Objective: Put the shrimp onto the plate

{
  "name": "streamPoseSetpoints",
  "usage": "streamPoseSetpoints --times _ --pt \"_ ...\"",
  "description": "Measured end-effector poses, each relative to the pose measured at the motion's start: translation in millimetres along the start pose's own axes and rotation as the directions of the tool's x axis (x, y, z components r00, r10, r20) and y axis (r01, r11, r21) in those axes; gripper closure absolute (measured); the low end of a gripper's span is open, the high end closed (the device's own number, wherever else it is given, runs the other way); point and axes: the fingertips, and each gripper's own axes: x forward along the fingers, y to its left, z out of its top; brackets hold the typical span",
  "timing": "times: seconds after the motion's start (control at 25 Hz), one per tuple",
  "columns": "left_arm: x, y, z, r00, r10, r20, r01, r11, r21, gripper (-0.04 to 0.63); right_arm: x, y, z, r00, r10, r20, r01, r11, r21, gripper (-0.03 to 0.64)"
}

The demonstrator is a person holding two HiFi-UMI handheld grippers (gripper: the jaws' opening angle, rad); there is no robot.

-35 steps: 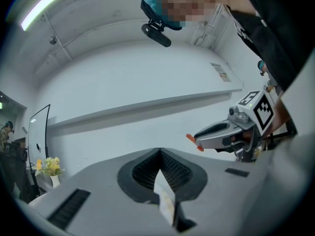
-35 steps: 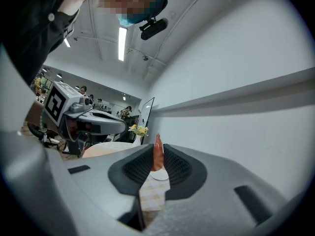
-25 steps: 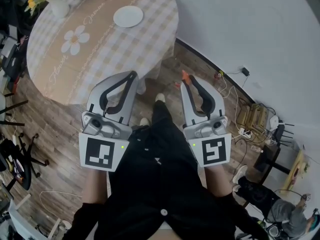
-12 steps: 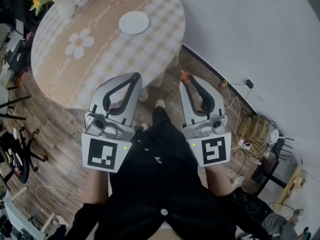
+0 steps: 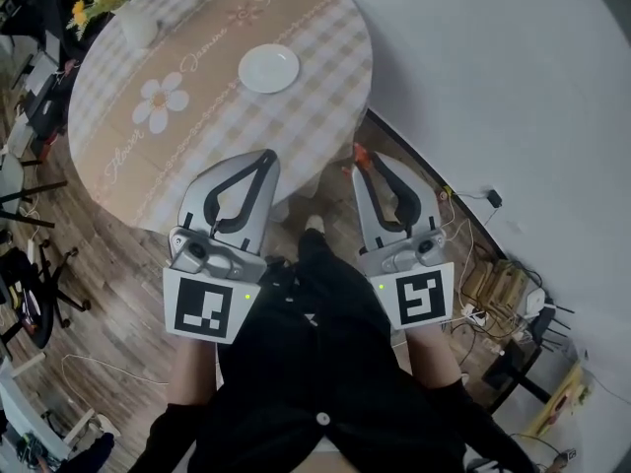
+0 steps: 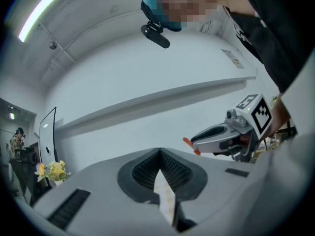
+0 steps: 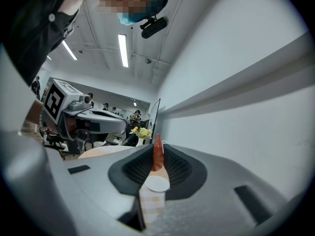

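1. Your left gripper [image 5: 262, 158], nearest on the left, has its jaws pressed together with nothing between them.
2. Your right gripper [image 5: 362, 163], beside it on the right, is clamped on the shrimp [image 5: 359, 152]. The shrimp's orange end projects past the tips.
3. Both grippers are held close to the near edge of the round table [image 5: 296, 116].
4. The white plate [image 5: 269, 68] lies farther on, on the checked cloth, well apart from the shrimp.
5. A vase [image 5: 138, 28] of yellow flowers stands at the far left.
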Motion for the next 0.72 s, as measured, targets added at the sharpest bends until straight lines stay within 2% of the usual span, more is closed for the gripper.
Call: streamPoseSetpoints --times 0.4,0.6,0.72 --pt "33.1 16.4 -6.2 0.995 0.093 -0.041 -0.093 0.996 -0.006 0.594 32.1 -31.4 -5.3 0.995 0.097 0.019 -0.097 0.995 -0.004 0.568" --pt "46.4 25.2 -7.5 0.990 0.134 -0.049 -0.136 0.990 -0.049 0.594 43.9 -46.5 -5.0 0.991 0.131 0.033 -0.131 0.991 -0.012 0.568" --pt "52.8 33.4 -9.9 0.984 0.169 -0.056 -0.172 0.984 -0.051 0.594 48.7 -54.4 -6.4 0.988 0.146 0.041 -0.145 0.989 -0.015 0.568"
